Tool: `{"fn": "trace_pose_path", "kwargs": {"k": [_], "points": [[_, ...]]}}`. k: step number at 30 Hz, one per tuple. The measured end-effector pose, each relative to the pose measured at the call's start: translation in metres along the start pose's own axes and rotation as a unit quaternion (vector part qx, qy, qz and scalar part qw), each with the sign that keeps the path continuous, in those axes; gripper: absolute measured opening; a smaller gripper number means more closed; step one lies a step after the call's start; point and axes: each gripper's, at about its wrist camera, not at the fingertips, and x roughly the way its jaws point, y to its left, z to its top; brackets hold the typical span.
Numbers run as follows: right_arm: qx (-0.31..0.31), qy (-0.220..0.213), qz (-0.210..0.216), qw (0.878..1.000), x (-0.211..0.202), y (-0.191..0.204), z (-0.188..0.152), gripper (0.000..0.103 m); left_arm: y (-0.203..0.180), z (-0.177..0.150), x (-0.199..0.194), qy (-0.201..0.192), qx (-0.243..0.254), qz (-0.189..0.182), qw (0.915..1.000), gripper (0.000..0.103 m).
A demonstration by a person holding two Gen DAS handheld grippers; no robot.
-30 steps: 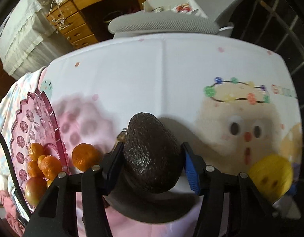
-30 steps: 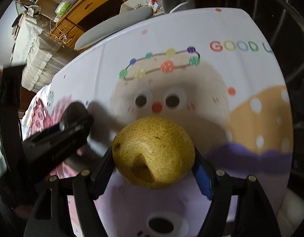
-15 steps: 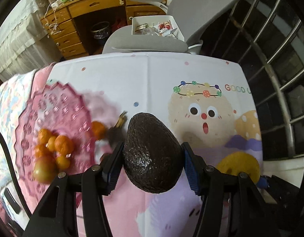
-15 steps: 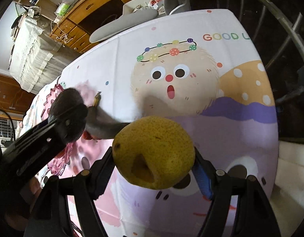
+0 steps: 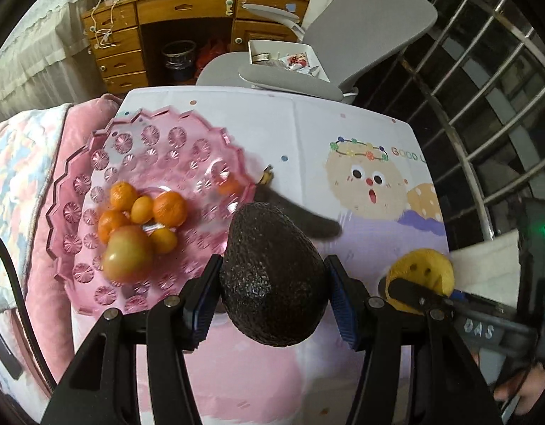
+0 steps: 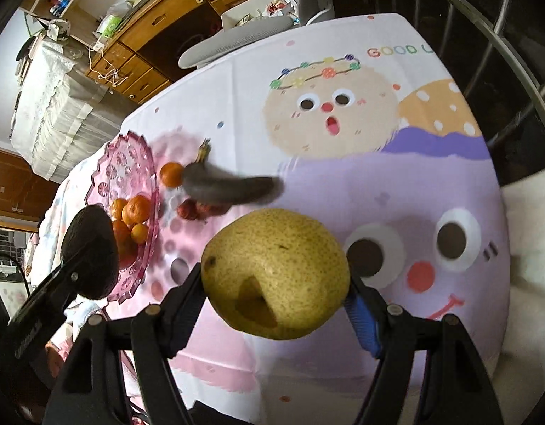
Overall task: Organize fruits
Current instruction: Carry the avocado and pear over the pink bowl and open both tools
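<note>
My left gripper (image 5: 274,287) is shut on a dark, bumpy avocado (image 5: 272,276), held above the cartoon tablecloth just right of a pink glass plate (image 5: 148,148). The plate holds several small oranges (image 5: 169,207) and a reddish-green apple (image 5: 129,253). My right gripper (image 6: 274,294) is shut on a yellow speckled pear (image 6: 276,272), high over the cloth's near right part. A blackened banana (image 6: 233,186), one loose orange (image 6: 171,173) and a small red fruit (image 6: 191,209) lie on the cloth beside the plate (image 6: 130,163). The avocado (image 6: 90,251) shows at the left of the right wrist view.
A grey office chair (image 5: 343,35) stands at the table's far edge, with a wooden desk (image 5: 166,10) behind it. A metal railing (image 5: 484,71) runs along the right side. Pink bedding (image 5: 42,177) lies left of the plate. A hand (image 5: 520,389) grips the right tool.
Both grippers have risen with their fruits, so the table looks smaller. The left one has moved towards the plate, which has come fully into its view. Neither grip has changed.
</note>
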Motion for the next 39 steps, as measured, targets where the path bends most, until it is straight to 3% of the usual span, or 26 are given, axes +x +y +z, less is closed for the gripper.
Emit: {"fn": "trace_pose_path", "kwargs": {"k": [9, 22, 29, 39], "points": [[0.026, -0.002, 0.006, 1.000, 0.014, 0.063, -0.031, 0.074, 0.074, -0.016, -0.028, -0.014, 0.040, -0.040, 0.9983, 0.056], [0.030, -0.012, 0.015, 0.999, 0.040, 0.153, -0.037, 0.074, 0.166, -0.007, -0.049, -0.044, 0.064, -0.052, 0.9957, 0.056], [0.018, -0.008, 0.005, 1.000, 0.059, 0.186, -0.028, 0.074, 0.195, -0.005, -0.035, -0.029, 0.061, -0.052, 0.9964, 0.056], [-0.011, 0.009, -0.025, 1.000, 0.086, 0.206, -0.028, 0.074, 0.207, -0.005, -0.006, -0.005, 0.053, -0.043, 0.9977, 0.056]]}}
